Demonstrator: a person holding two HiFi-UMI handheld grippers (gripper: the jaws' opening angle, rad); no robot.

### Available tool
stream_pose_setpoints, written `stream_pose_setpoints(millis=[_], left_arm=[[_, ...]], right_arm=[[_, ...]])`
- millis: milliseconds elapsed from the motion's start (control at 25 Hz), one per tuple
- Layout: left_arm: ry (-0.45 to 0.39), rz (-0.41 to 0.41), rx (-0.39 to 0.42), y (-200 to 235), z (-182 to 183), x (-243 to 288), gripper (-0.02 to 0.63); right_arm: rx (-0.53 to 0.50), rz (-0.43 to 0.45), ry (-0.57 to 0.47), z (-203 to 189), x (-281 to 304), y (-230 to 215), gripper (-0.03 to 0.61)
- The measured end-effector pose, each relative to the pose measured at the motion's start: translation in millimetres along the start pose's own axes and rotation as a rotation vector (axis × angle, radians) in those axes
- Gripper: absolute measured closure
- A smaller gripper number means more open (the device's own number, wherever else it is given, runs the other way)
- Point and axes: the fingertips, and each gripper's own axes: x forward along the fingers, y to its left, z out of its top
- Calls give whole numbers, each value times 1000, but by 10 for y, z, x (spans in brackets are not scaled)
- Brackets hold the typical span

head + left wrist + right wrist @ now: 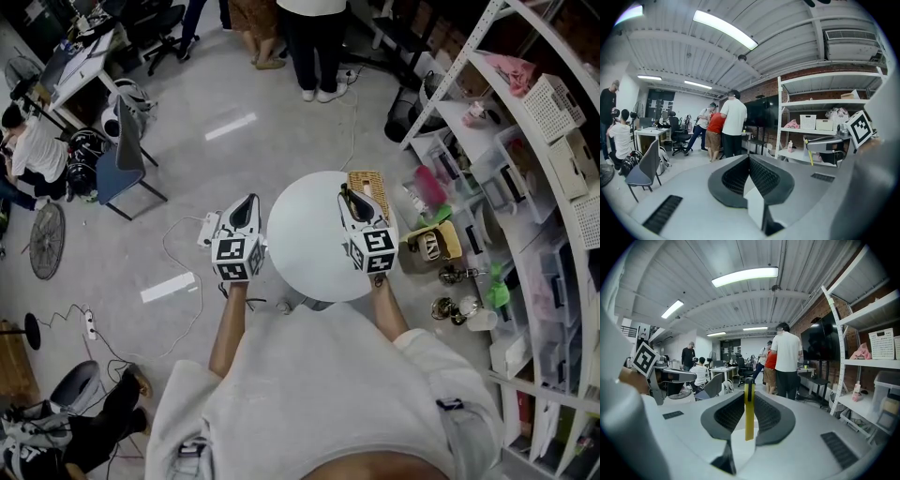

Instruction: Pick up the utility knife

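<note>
Utility knife (749, 423), slim and yellow with a black end, sits clamped between the jaws of the right gripper (749, 394). In the right gripper view its long axis runs up and down, across the line the jaws point along. The black end pokes up just above the jaw tips and the yellow body reaches down between the dark ribbed pads (729, 413). Both pads press on its flat sides, so the jaws stand only a narrow slit apart, as wide as the knife is thick. The left gripper view shows the same knife from the side: a thin yellow strip hangs a little aslant below the right gripper's jaws, in front of the shelves. In the head view the knife itself is too small to make out beyond a dark sliver at the jaw tips. There the right gripper hangs over the right part of a round white table (305, 244), its black-and-white marker cube (372, 251) near the person's hand. The left gripper (749, 158) has its jaws brought fully together with nothing between them. In the head view it is held beside the table's left edge, above the grey floor, well apart from the right one. A woven tan basket (368, 183) lies at the table's far edge, just beyond the right gripper. White metal shelving (525, 178) loaded with boxes and bins runs along the right, and people stand farther off across the room.
</note>
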Motion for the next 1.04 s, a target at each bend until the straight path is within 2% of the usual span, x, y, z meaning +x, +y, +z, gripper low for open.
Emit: stream_pose_setpoints(millis=[1040], left_arm=[[9, -7, -5, 8, -27, 71, 594]], right_arm=[[-6, -6, 14, -24, 95, -48, 495]])
